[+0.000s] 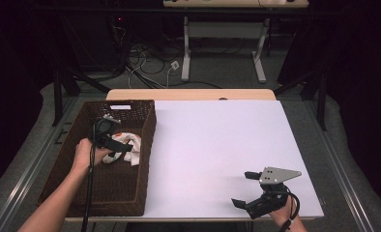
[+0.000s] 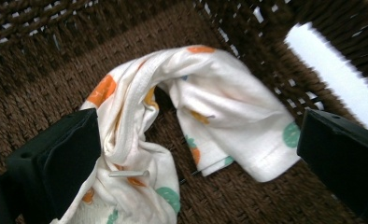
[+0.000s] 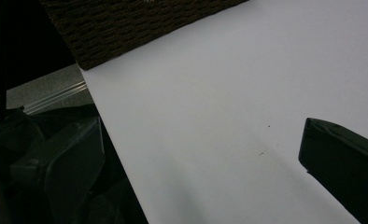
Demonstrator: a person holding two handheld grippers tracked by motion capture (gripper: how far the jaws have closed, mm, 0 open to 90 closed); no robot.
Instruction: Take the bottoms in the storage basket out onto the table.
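1. Your left tongs (image 1: 115,145) are down inside the brown wicker basket (image 1: 147,145), which sits along the bench's left edge. Their jaws stand spread wide, one on each side of the crumpled white cloth (image 2: 191,126) with orange and green spots, and they pinch nothing yet.
2. The cloth lies on the basket floor, toward the wall that faces the middle of the bench (image 1: 217,145). It looks like the thing to lift, so judge this as a reach-and-pinch step.
3. Aim for the thick raised fold that runs through the middle of the cloth, not the thin loose flap near the right jaw; a single layer is likely to slip out.
4. Lower until the jaw tips just meet the weave, then close firmly. Keep the tips off the wicker strands so they don't snag.
5. Lift straight up and clear the basket rim before you swing toward the open bench, since a trailing corner could catch the wall.
6. Your right tongs (image 1: 249,189) rest near the bench's near right corner, jaws spread and empty. Leave them there, ready to take a corner.
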